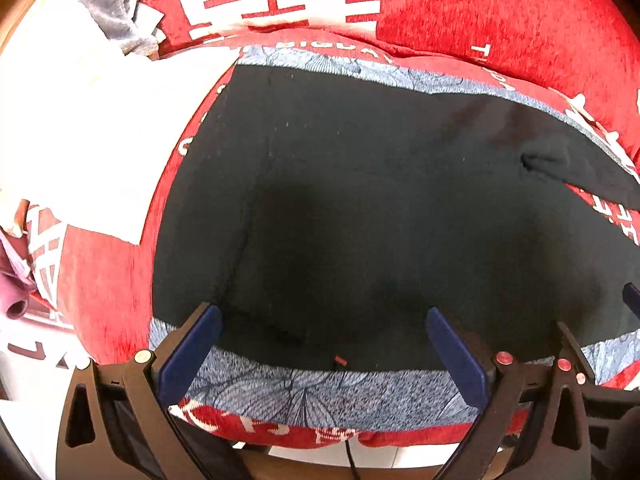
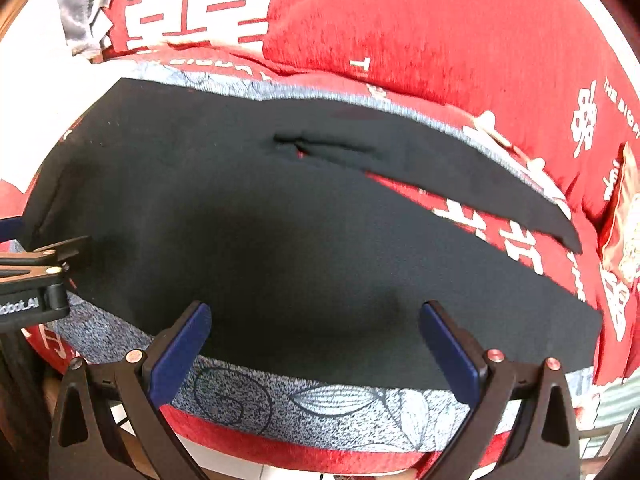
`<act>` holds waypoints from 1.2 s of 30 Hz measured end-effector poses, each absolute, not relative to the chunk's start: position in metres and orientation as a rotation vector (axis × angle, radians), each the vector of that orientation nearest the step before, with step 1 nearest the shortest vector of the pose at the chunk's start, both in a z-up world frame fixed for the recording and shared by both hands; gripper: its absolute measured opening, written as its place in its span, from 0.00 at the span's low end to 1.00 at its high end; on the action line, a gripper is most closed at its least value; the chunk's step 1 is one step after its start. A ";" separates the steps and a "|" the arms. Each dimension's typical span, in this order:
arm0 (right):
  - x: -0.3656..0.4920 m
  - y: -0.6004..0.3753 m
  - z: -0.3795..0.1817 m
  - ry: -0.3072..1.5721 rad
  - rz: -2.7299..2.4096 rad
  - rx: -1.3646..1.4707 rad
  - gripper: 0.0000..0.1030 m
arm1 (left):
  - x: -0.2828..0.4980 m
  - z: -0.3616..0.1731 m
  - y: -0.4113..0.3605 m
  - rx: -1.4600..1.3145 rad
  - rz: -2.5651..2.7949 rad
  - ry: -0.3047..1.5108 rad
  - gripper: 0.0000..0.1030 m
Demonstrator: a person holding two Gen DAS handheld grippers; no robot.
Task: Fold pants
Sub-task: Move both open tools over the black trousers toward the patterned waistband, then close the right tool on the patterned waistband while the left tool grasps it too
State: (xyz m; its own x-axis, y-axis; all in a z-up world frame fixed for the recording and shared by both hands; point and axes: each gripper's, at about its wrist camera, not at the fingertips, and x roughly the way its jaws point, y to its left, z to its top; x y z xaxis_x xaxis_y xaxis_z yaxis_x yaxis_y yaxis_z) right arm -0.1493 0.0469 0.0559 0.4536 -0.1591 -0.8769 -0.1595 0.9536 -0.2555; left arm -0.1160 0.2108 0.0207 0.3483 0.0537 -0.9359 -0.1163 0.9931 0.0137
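Observation:
Black pants (image 1: 360, 200) lie spread flat on a sofa seat, waistband end to the left. The right wrist view shows both legs (image 2: 320, 240) running to the right, split apart with red cushion between them. My left gripper (image 1: 324, 320) is open and empty, hovering over the near edge of the pants at the waist end. My right gripper (image 2: 316, 316) is open and empty, over the near edge of the near leg. The right gripper's fingers show at the right edge of the left wrist view (image 1: 568, 344). The left gripper shows at the left edge of the right wrist view (image 2: 40, 264).
The seat is a red cushion (image 2: 500, 220) with white characters and a blue-grey patterned border (image 2: 320, 412). Red back cushions (image 1: 480, 12) stand behind. Grey cloth (image 1: 104, 8) and a white area lie at the far left. A red packet (image 2: 624, 220) sits at far right.

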 end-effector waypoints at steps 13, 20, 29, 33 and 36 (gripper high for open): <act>-0.110 0.050 0.076 1.078 0.065 -0.306 1.00 | -0.074 0.028 0.213 -0.084 0.095 1.208 1.00; -0.025 0.054 0.078 1.057 0.200 -0.332 1.00 | -0.029 0.027 0.215 -0.100 0.096 1.191 1.00; 0.078 0.084 0.037 1.103 0.541 -0.500 1.00 | 0.018 0.015 0.231 -0.159 0.091 1.252 1.00; 0.111 0.093 0.011 1.138 0.652 -0.542 1.00 | 0.024 0.006 0.239 -0.192 0.091 1.274 1.00; 0.129 0.107 -0.013 1.168 0.713 -0.618 1.00 | 0.026 0.007 0.235 -0.156 0.093 1.263 1.00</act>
State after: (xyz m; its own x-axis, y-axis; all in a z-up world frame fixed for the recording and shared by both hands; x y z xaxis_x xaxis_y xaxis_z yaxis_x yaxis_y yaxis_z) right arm 0.1285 0.1066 -0.0128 0.2270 0.1754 -0.9580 -0.7716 0.6325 -0.0671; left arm 0.0259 0.2349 0.0065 0.3009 -0.0163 -0.9535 -0.1556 0.9856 -0.0659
